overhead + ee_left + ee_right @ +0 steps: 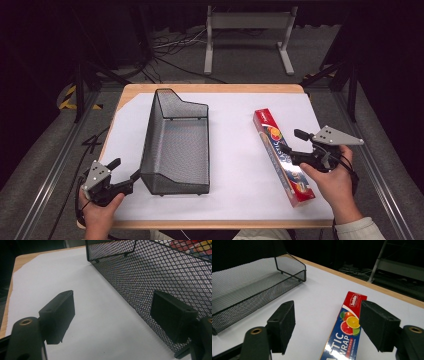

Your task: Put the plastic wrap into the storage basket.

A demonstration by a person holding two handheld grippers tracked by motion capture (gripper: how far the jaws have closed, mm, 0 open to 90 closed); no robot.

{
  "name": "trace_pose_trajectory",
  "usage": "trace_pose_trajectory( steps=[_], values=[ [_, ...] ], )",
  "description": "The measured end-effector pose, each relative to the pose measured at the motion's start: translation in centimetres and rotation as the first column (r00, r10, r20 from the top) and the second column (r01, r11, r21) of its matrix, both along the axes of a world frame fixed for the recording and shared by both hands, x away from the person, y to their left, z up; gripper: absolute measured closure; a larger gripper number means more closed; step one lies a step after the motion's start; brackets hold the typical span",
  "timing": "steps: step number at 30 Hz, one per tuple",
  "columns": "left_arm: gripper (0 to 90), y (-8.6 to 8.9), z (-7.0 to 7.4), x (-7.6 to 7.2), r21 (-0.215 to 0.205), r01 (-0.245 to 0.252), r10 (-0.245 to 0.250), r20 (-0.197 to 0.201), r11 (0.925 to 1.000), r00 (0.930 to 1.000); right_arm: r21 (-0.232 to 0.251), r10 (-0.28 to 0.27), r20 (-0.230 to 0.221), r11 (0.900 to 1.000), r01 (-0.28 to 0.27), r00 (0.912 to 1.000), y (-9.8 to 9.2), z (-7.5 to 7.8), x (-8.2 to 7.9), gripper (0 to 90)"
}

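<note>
Black plastic forms the left gripper (pixel 126 173), which is held at the near left edge of the white paper sheet (pixel 235 150) covering the light wooden table (pixel 210 88); its jaws are spread, with nothing between them. From the high view, one jaw tip is seen just beside the near left corner of the black wire-mesh tray (pixel 176 145); whether it touches cannot be told. In the left gripper view, the left gripper (pixel 112 315) is seen with the tray (pixel 150 277) wall filling the right side, one jaw lying in front of the fine diamond mesh and the other over bare paper (pixel 75 277). The tray is long and rectangular, with a raised far end and a thin rod rim, and stands left of centre on the table. Right of it, well apart, lies a long red and blue cardboard box of plastic wrap (pixel 282 156), printed with citrus fruit. The right gripper (pixel 292 145) is held at the box's right side, jaws parted. In the right gripper view, the right gripper (pixel 327 327) is seen with the box (pixel 345 337) rising between the open jaws, nearer the right one, ungripped; the tray (pixel 249 295) lies at the upper left.
</note>
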State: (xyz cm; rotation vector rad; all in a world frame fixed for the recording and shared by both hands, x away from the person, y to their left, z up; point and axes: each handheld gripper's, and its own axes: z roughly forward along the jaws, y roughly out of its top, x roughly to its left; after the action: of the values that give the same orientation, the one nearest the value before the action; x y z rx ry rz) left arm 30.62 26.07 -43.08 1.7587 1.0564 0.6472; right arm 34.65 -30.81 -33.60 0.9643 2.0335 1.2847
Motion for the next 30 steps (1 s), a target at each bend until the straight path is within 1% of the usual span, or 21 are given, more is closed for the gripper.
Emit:
trace_pose_trajectory(
  steps=[2,4,5,6,7,8,9,10,12,15,17,18,19,20,21,22,23,24,26,28,30],
  values=[
    [20.7,0.0,0.0,0.0,0.001,0.0,0.0,0.0,1.0,1.0,-0.006,-0.014,-0.016,1.0,0.014,0.9998,0.1,0.1,0.5,29.4],
    [20.7,-0.1,0.0,0.0,0.004,0.001,-0.001,-0.001,1.0,1.0,-0.014,-0.028,-0.022,1.0,0.028,0.9994,0.2,0.3,1.0,29.4],
    [20.7,-0.1,0.0,0.0,0.006,0.002,-0.002,-0.001,1.0,1.0,-0.013,-0.039,-0.032,0.999,0.039,0.9987,0.3,0.4,1.2,31.4],
    [20.6,-0.1,0.0,0.0,0.006,0.002,-0.002,-0.001,1.0,1.0,-0.003,-0.05,-0.064,0.999,0.05,0.9967,0.2,0.5,1.4,35.0],
    [20.7,-0.1,0.0,0.0,0.007,0.001,-0.001,-0.002,1.0,1.0,0.014,-0.077,-0.126,0.997,0.079,0.989,0.2,0.6,1.6,35.1],
    [20.7,-0.1,0.0,0.0,0.007,0.001,-0.001,-0.002,1.0,1.0,0.014,-0.077,-0.126,0.997,0.079,0.989,0.2,0.6,1.6,35.1],
    [20.7,-0.1,0.0,0.0,0.007,0.001,-0.001,-0.002,1.0,1.0,0.007,-0.091,-0.165,0.996,0.094,0.9821,0.3,0.7,1.8,36.7],
    [20.7,-0.1,0.0,0.0,0.008,0.001,-0.001,-0.003,1.0,1.0,-0.031,-0.098,-0.165,0.995,0.094,0.9815,0.5,0.7,2.3,36.1],
    [20.7,-0.1,0.0,0.0,0.009,0.002,-0.002,-0.003,1.0,1.0,-0.064,-0.109,-0.155,0.993,0.1,0.9818,0.7,0.7,2.7,34.1],
    [20.7,-0.1,0.0,0.0,0.009,0.001,-0.001,-0.003,1.0,1.0,-0.08,-0.124,-0.176,0.991,0.112,0.9765,1.0,0.3,3.5,30.8],
    [20.7,0.0,0.0,0.0,0.005,0.0,0.0,-0.001,1.0,1.0,-0.106,-0.153,-0.187,0.985,0.135,0.9705,1.2,-0.3,4.1,28.6],
    [20.7,0.0,0.0,-0.1,0.004,-0.001,0.001,-0.001,1.0,1.0,-0.118,-0.168,-0.185,0.982,0.148,0.9682,1.2,-0.5,4.3,28.5],
    [20.7,0.0,0.0,-0.1,0.002,-0.004,0.004,-0.002,1.0,1.0,-0.118,-0.168,-0.185,0.982,0.148,0.9682,1.2,-0.5,4.3,28.5],
    [20.7,0.0,0.0,-0.1,0.004,-0.002,0.002,-0.002,1.0,1.0,-0.126,-0.184,-0.186,0.979,0.162,0.9652,1.3,-0.7,4.5,28.6],
    [20.7,0.1,-0.1,-0.1,0.006,-0.003,0.003,-0.003,1.0,1.0,-0.127,-0.195,-0.203,0.977,0.171,0.9597,1.4,-1.1,4.8,28.7],
    [20.7,0.1,-0.1,-0.1,0.006,-0.004,0.004,-0.003,1.0,1.0,-0.119,-0.219,-0.226,0.973,0.197,0.9491,1.4,-1.3,5.0,29.1],
    [20.7,0.1,-0.1,-0.1,0.003,-0.004,0.004,-0.002,1.0,1.0,-0.12,-0.239,-0.258,0.969,0.215,0.936,1.3,-1.6,5.2,29.5],
    [20.7,0.1,-0.1,-0.1,0.003,-0.005,0.005,-0.004,1.0,1.0,-0.12,-0.247,-0.286,0.968,0.221,0.9257,1.3,-2.0,5.5,29.1],
    [20.7,0.1,-0.1,-0.1,0.003,-0.005,0.005,-0.004,1.0,1.0,-0.133,-0.259,-0.326,0.965,0.227,0.9093,1.2,-2.6,6.0,29.0],
    [20.7,0.1,-0.1,-0.2,0.004,-0.006,0.006,-0.005,1.0,1.0,-0.145,-0.259,-0.351,0.964,0.221,0.8996,1.2,-3.1,6.3,26.5],
    [20.7,0.1,-0.1,-0.2,0.0,-0.01,0.01,-0.005,1.0,0.9999,-0.159,-0.257,-0.372,0.964,0.212,0.8921,1.3,-3.7,6.5,22.8]
  ],
)
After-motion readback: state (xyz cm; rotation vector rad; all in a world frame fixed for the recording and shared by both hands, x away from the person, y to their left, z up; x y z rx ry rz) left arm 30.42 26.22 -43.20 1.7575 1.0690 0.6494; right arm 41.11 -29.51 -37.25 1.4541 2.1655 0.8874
